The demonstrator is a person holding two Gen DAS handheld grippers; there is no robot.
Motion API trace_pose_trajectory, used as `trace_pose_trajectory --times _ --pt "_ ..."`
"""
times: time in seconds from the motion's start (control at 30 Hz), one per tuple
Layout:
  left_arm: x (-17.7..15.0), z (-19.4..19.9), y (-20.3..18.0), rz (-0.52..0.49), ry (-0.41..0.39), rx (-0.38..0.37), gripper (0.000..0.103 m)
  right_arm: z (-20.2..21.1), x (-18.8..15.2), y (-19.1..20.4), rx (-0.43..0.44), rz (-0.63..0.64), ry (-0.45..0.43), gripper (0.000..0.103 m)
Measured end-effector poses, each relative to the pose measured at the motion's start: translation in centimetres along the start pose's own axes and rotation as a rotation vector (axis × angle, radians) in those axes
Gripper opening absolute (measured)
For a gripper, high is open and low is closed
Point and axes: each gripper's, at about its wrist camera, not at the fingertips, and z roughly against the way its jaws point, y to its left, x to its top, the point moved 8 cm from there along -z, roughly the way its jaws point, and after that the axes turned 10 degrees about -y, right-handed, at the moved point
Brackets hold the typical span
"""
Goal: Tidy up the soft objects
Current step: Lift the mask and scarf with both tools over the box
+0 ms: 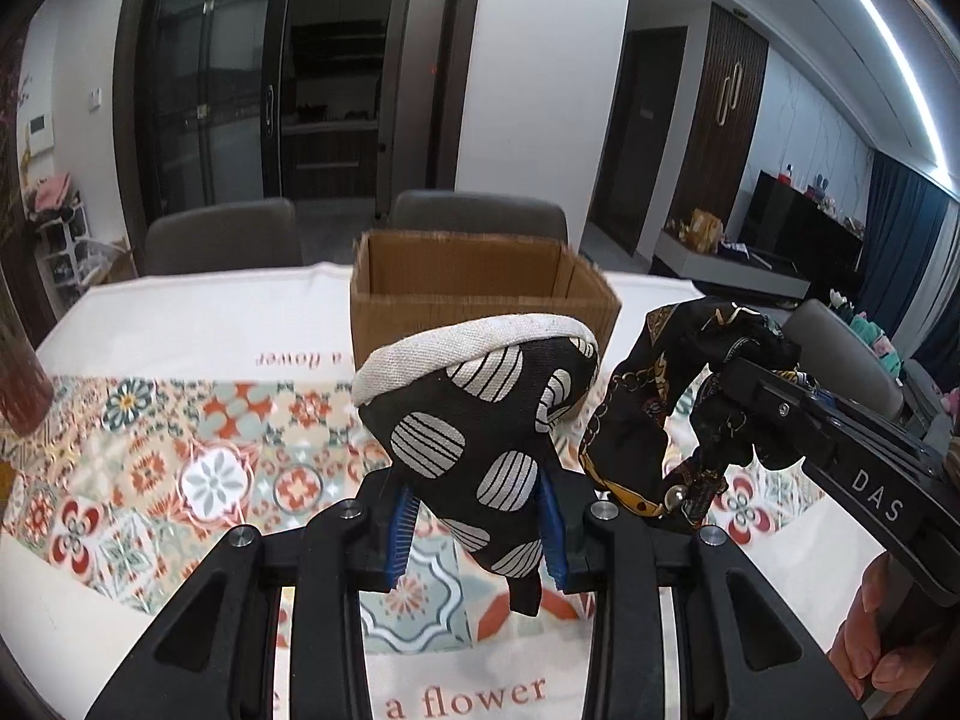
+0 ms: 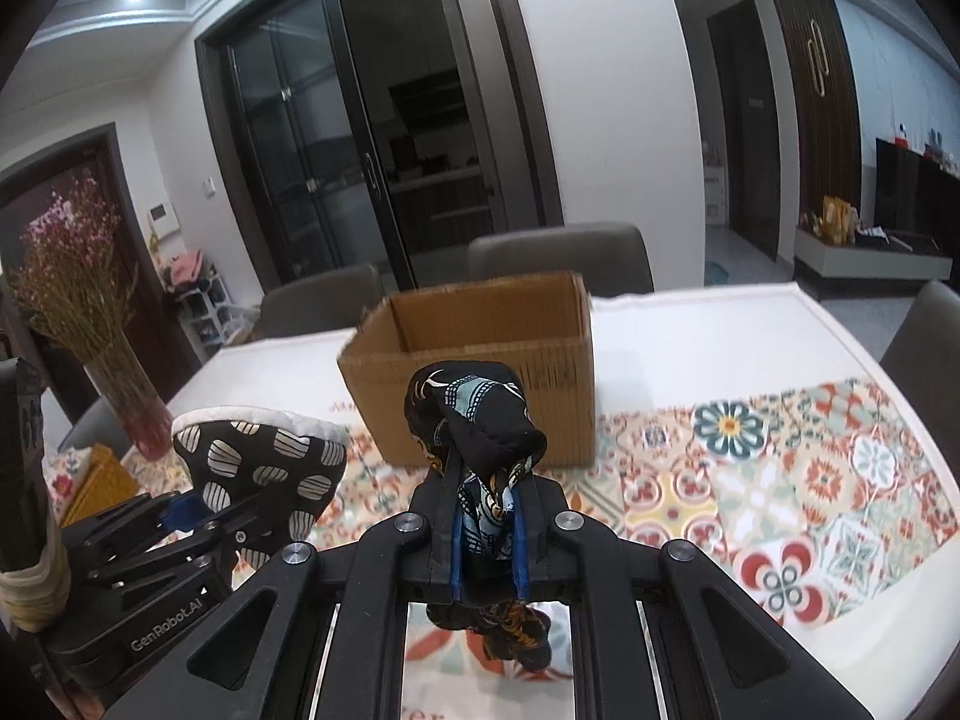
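Observation:
My left gripper [image 1: 477, 531] is shut on a black oven mitt [image 1: 480, 414] with white striped ovals and a white cuff, held above the table; it also shows in the right wrist view [image 2: 264, 468]. My right gripper [image 2: 486, 534] is shut on a bunched black patterned scarf [image 2: 474, 420] with gold chain print, also held above the table; the scarf also shows in the left wrist view [image 1: 654, 420]. An open cardboard box [image 1: 474, 294] stands just beyond both grippers, its inside mostly hidden; it shows in the right wrist view too [image 2: 480, 372].
The table carries a white cloth with a tiled floral band [image 2: 780, 480]. A vase of dried pink flowers [image 2: 120, 384] stands at the table's left. Grey chairs [image 2: 558, 258] stand behind the box, and another chair [image 2: 924, 336] at the right side.

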Motion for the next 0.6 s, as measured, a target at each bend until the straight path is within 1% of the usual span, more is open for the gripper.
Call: trace_pose_trajectory --times 0.43,0.6 --pt "6.7 0.5 0.1 -0.026 -0.095 0.009 0.035 -0.1 7.0 1.5 0.020 0.033 -0.136 0.013" --pt "9.0 0.0 0.4 -0.015 -0.109 -0.003 0.035 -1.0 9.6 1.8 0.028 0.031 -0.167 0.013"
